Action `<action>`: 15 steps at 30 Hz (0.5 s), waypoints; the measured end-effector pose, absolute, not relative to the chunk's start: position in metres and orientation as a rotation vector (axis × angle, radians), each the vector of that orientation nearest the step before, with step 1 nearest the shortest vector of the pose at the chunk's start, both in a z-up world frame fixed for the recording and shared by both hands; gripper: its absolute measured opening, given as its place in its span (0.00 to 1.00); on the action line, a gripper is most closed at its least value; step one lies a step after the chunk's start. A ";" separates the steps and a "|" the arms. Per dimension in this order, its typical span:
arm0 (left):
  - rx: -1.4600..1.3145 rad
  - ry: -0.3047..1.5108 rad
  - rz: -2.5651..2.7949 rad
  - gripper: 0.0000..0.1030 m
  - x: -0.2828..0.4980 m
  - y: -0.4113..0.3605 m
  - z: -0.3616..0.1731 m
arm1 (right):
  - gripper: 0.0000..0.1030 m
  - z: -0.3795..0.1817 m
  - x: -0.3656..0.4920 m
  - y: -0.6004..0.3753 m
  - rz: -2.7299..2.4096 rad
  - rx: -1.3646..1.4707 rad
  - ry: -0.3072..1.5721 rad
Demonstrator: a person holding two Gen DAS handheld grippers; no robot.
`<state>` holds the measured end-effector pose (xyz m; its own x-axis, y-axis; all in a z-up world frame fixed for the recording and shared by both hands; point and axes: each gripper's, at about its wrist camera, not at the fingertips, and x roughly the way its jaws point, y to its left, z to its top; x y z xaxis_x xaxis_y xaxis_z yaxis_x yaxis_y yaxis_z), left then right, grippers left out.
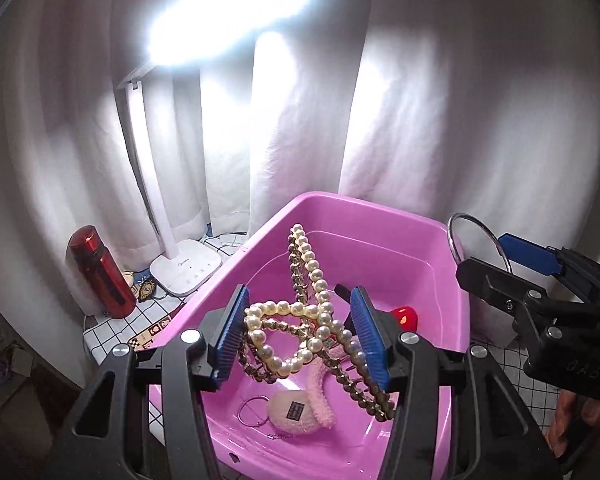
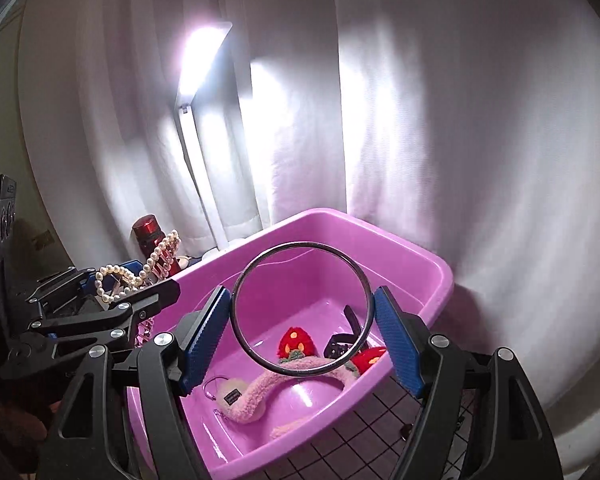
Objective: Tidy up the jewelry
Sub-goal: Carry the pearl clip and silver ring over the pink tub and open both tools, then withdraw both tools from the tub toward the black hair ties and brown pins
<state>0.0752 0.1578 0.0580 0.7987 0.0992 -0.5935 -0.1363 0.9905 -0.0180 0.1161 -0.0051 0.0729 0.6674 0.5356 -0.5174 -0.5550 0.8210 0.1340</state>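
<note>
1. Your left gripper (image 1: 300, 332) is clamped on the pearl hair clip (image 1: 300, 320), between its jaws. It is stiff and bumpy; squeeze gently.
2. Your right gripper (image 2: 302, 334) pinches the metal ring (image 2: 236, 312) by its sides, above the pink tub (image 2: 436, 276). It is hard and slippery.

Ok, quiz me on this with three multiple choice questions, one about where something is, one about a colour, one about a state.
1. Where is the pink headband?
A. in the tub
B. on the lamp base
C. in the left gripper

2. What colour is the tub?
A. white
B. pink
C. black

3. What is the right gripper doing?
A. hanging empty
B. gripping a bottle
C. holding the ring

Answers: 1 A, it lies on the tub floor. 2 B, its walls and rim are pink. 3 C, the ring sits between its blue pads, while the left gripper holds the pearl piece above the tub.
</note>
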 end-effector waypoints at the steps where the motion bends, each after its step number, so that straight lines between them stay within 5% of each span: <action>1: -0.063 0.645 0.128 0.50 0.080 0.164 0.054 | 0.69 0.071 0.121 0.004 0.612 -0.045 0.588; 15: -0.091 0.838 0.160 0.50 0.123 0.191 0.004 | 0.69 0.024 0.177 0.045 0.523 -0.095 0.816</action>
